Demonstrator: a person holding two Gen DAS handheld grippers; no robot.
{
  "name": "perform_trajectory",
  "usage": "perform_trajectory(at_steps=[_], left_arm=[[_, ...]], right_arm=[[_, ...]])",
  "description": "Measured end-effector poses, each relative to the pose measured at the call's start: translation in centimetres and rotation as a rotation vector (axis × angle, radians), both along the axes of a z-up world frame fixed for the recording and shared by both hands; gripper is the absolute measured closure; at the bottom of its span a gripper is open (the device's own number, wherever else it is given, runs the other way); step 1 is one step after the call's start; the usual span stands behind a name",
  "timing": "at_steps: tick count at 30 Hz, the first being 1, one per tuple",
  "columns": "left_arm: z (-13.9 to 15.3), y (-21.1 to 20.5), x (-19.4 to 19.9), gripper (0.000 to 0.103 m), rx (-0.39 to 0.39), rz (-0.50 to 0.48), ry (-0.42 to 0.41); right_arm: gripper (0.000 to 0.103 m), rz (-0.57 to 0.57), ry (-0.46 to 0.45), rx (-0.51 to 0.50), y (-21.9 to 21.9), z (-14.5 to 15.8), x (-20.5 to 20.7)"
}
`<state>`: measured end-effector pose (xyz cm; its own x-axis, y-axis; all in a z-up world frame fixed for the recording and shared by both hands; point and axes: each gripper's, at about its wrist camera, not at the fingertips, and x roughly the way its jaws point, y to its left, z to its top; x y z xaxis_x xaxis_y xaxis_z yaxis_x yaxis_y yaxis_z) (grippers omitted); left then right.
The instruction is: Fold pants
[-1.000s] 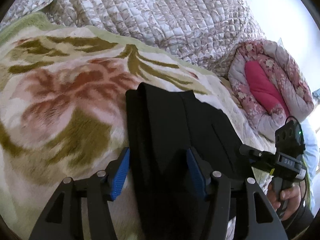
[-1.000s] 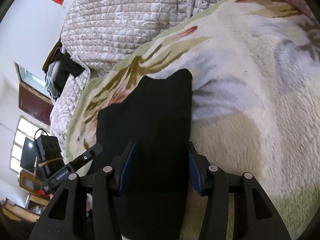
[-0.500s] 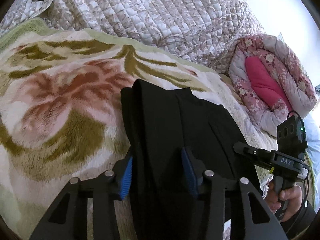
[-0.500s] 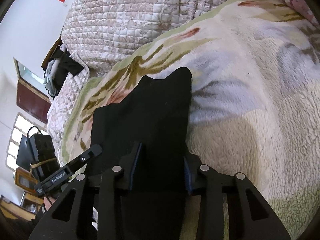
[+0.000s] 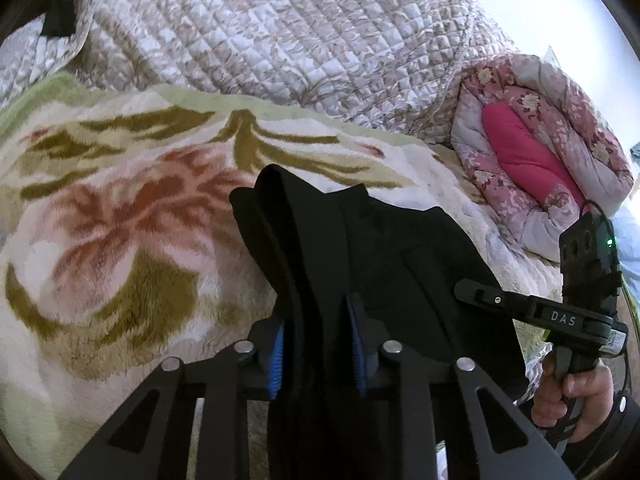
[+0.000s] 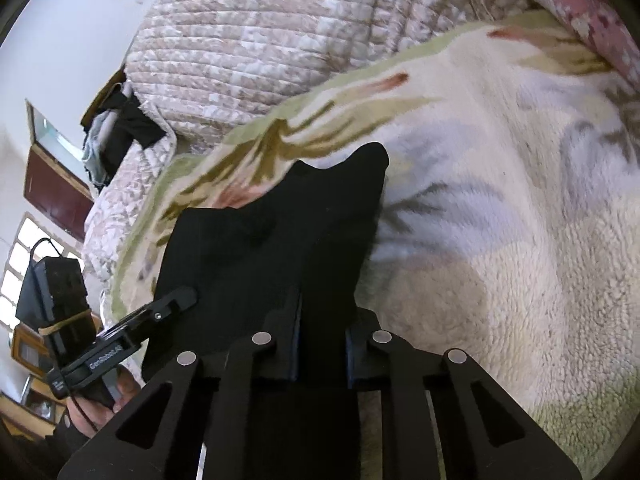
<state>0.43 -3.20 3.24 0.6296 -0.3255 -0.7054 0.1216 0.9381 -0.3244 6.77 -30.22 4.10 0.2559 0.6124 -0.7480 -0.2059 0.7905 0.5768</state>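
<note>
Black pants (image 5: 360, 248) lying on the floral fleece blanket (image 5: 120, 240), left gripper (image 5: 318, 344) pinching one edge; right gripper (image 6: 322, 332) pinching the other, quilted bedspread (image 6: 260, 60) bunching behind

"DAS" on the right gripper (image 5: 476, 293) body.

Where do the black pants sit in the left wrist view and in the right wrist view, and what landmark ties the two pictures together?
Left wrist view: the black pants fill the lower centre, running back between the left gripper fingers.
Right wrist view: the pants lie centre-left, pinched by the right gripper.
Shared landmark: the quilted beige bedspread heaped beyond the floral fleece blanket.
</note>
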Motion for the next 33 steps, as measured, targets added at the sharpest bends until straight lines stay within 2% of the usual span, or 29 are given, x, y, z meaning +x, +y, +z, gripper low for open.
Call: perform_trajectory(at_steps=[6, 12, 20, 27, 30, 33], left_arm=[[1.5, -0.6, -0.6, 0.08, 0.02, -0.022, -0.022], [3.0, -0.5, 0.0, 0.08, 0.042, -0.035, -0.034], [5.1, 2.3, 4.3, 0.08, 0.08, -0.014, -0.065], [5.4, 5.3, 9.8, 0.08, 0.091, 0.012, -0.077], [3.9, 6.4, 11.8, 0.079, 0.086, 0.025, -0.058], [0.9, 7.6, 13.9, 0.076, 0.094, 0.036, 0.003]], right_arm=[[0.088, 0.015, -0.032, 0.008, 0.8, 2.2, -0.5], [0.088, 0.055, -0.052, 0.015, 2.9, 3.8, 0.8], [0.088, 0.094, -0.087, 0.029, 6.3, 4.4, 6.0], [0.088, 0.097, -0.058, 0.069, 9.2, 1.7, 11.9], [0.088, 0.103, -0.045, 0.061, 10.1, -0.6, 13.4], [0.087, 0.11, 0.015, 0.015, 10.5, -3.9, 14.3]])
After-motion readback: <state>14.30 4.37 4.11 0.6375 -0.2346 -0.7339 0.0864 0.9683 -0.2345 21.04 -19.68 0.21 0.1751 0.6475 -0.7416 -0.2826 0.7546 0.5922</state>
